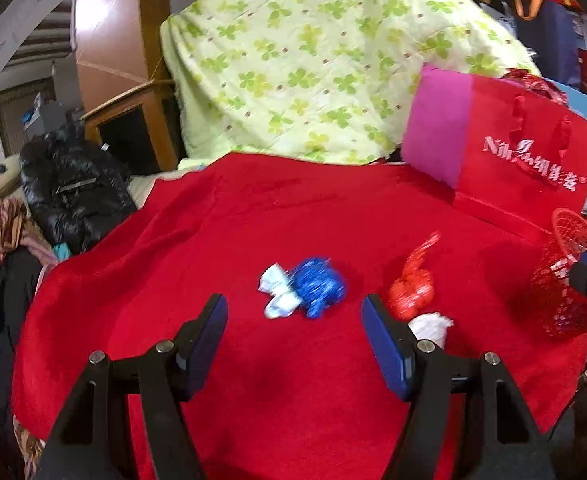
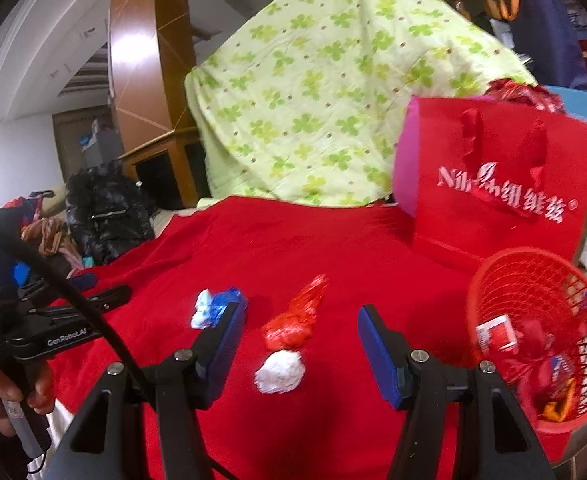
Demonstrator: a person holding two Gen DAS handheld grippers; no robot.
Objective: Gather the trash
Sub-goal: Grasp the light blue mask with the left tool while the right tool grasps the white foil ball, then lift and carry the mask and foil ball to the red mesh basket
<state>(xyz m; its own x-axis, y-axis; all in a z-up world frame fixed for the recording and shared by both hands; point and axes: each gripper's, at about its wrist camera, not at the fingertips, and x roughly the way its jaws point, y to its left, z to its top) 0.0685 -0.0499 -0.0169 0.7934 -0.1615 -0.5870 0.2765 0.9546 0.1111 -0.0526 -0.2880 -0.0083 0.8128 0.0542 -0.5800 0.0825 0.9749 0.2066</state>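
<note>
A crumpled blue-and-white wrapper (image 1: 303,290) lies on the red cloth (image 1: 253,220), just ahead of my open, empty left gripper (image 1: 294,316). A crumpled red wrapper (image 1: 413,284) and a white paper ball (image 1: 431,326) lie right of the left gripper's right finger. In the right wrist view my right gripper (image 2: 299,326) is open and empty, with the red wrapper (image 2: 293,320) and the white paper ball (image 2: 280,372) between its fingers. The blue-and-white wrapper (image 2: 213,308) is by its left finger. A red mesh basket (image 2: 541,340) with several scraps stands at the right.
A red gift bag (image 2: 501,192) with a pink side stands at the back right. A green clover-print quilt (image 2: 325,92) rises behind the cloth. A black jacket (image 1: 69,188) and piled clothes lie left. The basket (image 1: 565,280) sits at the cloth's right edge.
</note>
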